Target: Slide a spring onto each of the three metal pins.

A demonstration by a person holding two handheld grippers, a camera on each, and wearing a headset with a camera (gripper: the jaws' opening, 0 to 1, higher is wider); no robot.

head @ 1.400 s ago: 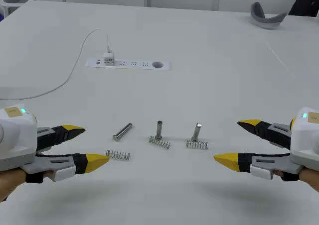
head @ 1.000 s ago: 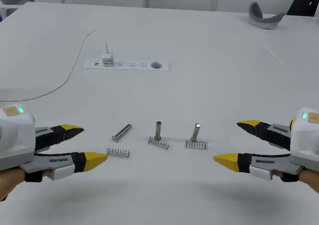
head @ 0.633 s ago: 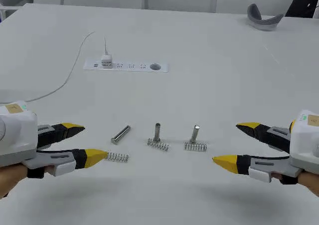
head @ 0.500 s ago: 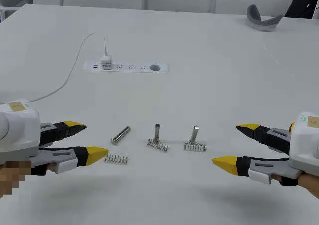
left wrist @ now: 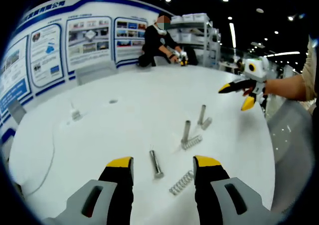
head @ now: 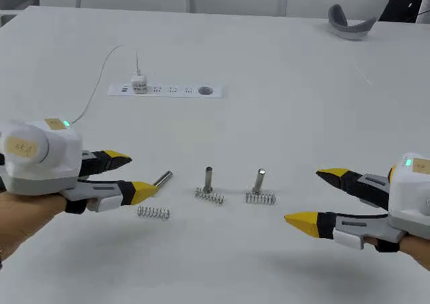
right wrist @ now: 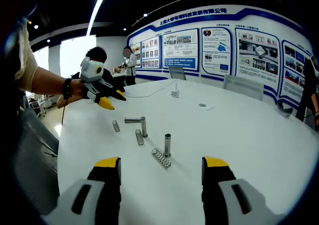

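Task barely begun, by look of it: no spring on any pin.
- Left hand-held gripper (head: pixel 141 173): jaws apart, empty. Lying pin (head: pixel 163 177) just ahead of its tips, loose spring (head: pixel 153 212) near, on table (head: pixel 282 116).
- Middle pin (head: pixel 208 178) and far pin (head: pixel 259 180): upright, between both grippers, second spring (head: pixel 209 196) and third spring (head: pixel 261 198) at their feet.
- Right hand-held gripper (head: pixel 306 196): jaws apart, empty, well apart from far pin.
- Left to do: all three springs.
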